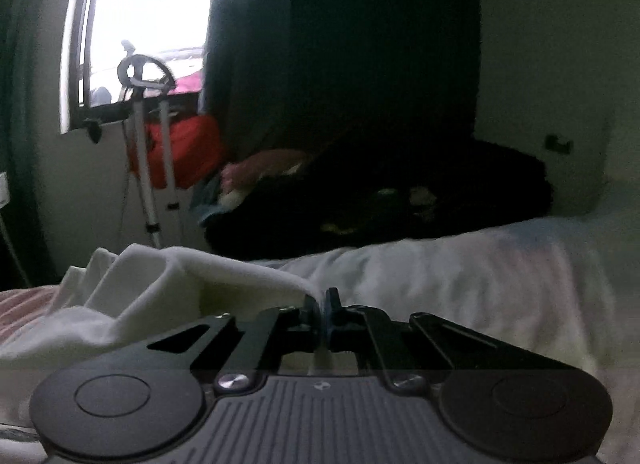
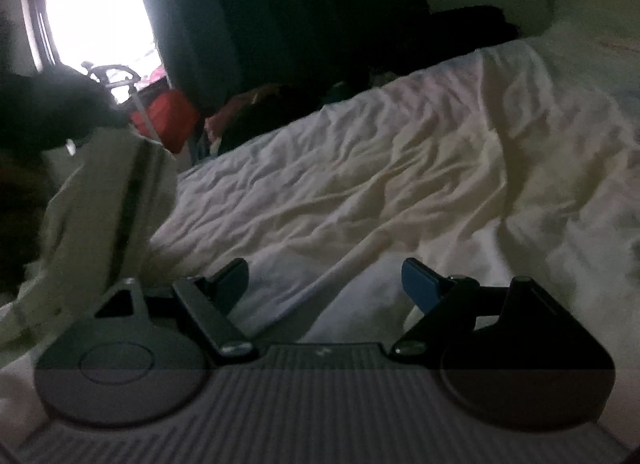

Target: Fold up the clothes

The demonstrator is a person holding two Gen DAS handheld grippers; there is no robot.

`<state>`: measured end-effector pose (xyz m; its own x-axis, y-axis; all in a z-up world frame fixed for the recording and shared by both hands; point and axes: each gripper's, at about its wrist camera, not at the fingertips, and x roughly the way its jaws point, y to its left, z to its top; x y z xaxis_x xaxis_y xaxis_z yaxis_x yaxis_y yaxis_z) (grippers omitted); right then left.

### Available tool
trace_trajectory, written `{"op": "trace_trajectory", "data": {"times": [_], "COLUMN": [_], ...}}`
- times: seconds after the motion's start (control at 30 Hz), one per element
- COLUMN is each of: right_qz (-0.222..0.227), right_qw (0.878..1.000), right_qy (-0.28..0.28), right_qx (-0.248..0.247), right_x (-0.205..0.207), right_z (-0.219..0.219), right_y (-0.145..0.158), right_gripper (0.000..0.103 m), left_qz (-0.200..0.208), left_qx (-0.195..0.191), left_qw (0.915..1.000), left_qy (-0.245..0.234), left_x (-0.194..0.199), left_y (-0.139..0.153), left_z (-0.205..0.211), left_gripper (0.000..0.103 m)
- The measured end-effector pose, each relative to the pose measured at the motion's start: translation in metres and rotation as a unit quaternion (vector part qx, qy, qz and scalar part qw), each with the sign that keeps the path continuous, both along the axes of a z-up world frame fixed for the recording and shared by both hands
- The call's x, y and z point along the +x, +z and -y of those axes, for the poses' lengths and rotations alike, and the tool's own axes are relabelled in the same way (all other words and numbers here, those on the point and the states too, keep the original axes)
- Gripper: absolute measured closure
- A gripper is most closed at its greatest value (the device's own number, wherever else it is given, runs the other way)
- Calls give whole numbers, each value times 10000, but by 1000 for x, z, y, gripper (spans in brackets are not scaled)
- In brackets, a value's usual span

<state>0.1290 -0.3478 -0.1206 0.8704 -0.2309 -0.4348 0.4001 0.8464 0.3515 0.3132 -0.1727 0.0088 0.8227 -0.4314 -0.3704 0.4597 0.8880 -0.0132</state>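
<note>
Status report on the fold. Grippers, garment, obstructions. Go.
Left gripper shut on white garment, edge pinched. Right gripper open, empty, over the bed sheet. Garment bunched, not yet folded. Dark clothes pile at far edge, clear of work.

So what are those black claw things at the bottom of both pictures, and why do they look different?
They are two grabbing tools, each with two fingers, and a person holds one in each hand. Each tool carries a little camera looking forward along its fingers, so each picture is that tool's own view. In the left tool's picture, the left gripper is shut, pinching a fold of the white soft garment. In the right tool's picture, the right gripper is open and holds nothing. Under both lies the wrinkled white bed sheet. The same garment shows at the left there, lifted up. Behind are a bright window and a dark pile of clothes. The job is folding clothes.
</note>
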Motion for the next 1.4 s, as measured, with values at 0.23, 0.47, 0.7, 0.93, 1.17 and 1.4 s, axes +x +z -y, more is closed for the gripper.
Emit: {"op": "trace_trajectory", "data": {"times": [0.23,0.47,0.7,0.93,1.17,1.4], "right_qz": [418,626,614,729,323,-314], "right_qw": [9985,9980,9740,9571,9569,9690], "right_qy": [-279,64,1116,1369,1481,1187], "right_qx": [-204,112,1872,2446,2478,2144], "right_x": [-29,-54,-51,-41,41,162], "right_z": [4,6,17,13,20,42], "right_y": [21,30,11,12,23,0], "right_gripper": [17,17,31,38,39,40], "left_qz": [-68,-394,-394,-323,-587,-858], "left_qx": [-338,-467,-681,-913,-874,-928], "left_qw": [9960,9957,9964,9953,9931,9876], "left_qy": [-825,-695,-316,83,510,937], "left_x": [-117,-202,-237,-258,-243,-206], "left_y": [20,-30,-47,-23,-24,-39], "left_z": [-42,-97,-132,-164,-194,-229], "left_gripper": [100,98,60,40,31,31]}}
